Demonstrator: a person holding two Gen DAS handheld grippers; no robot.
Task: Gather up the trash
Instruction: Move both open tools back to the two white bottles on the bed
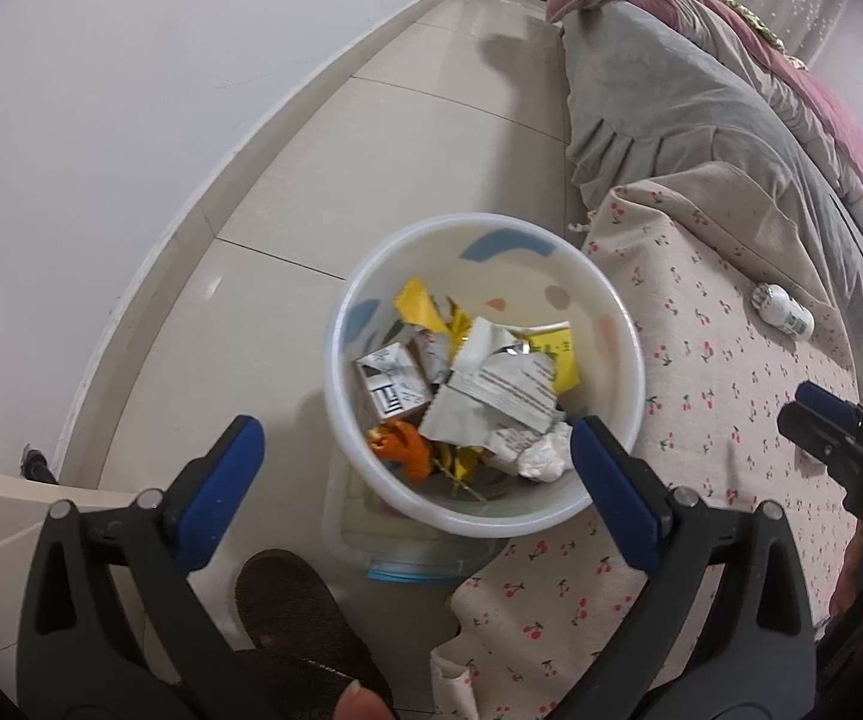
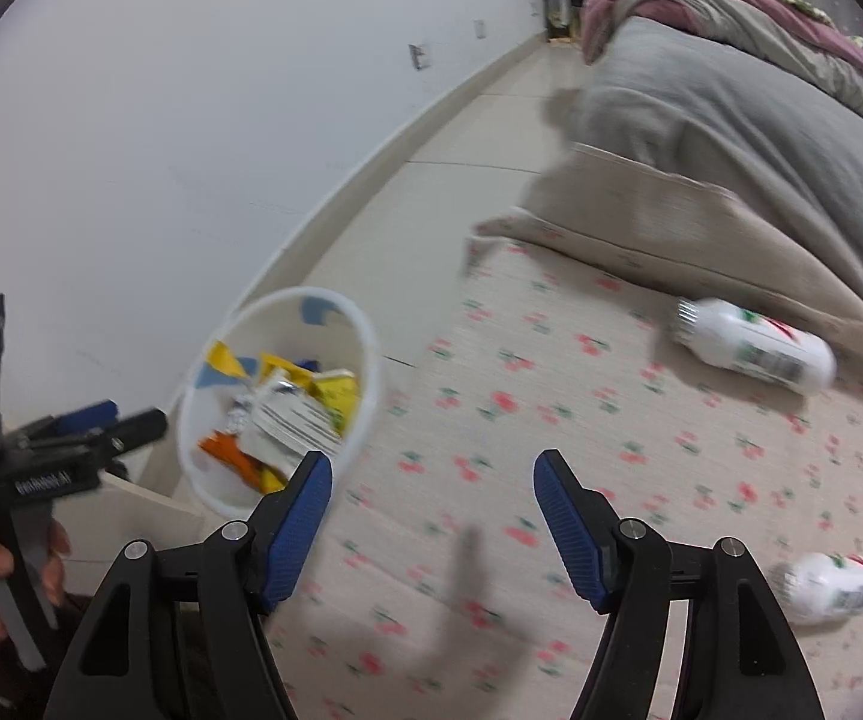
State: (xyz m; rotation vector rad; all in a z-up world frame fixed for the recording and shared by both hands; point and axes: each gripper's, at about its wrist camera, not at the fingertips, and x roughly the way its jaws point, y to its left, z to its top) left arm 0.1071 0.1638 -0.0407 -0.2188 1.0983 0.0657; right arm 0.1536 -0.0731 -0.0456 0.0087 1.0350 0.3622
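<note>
A white round bin [image 1: 587,300] stands on the floor against the bed's edge. It holds torn paper wrappers [image 1: 491,396], yellow wrappers, a small box and orange peel [image 1: 407,444]. My left gripper [image 1: 416,432] hangs open over the bin's near side with nothing between its blue pads. My right gripper [image 2: 431,462] is open and empty above the cherry-print sheet, right of the bin [image 2: 263,312]. Two white bottles lie on the sheet: one [image 2: 755,345] by the grey quilt, one [image 2: 833,588] near my right finger. The far bottle [image 1: 782,307] also shows in the left wrist view.
The cherry-print sheet [image 1: 701,372] covers the bed, with a grey quilt [image 1: 671,78] and pink blanket behind. A clear plastic box [image 1: 407,552] sits under the bin. A dark slipper [image 1: 287,612] is on the tiled floor. A white wall runs along the left.
</note>
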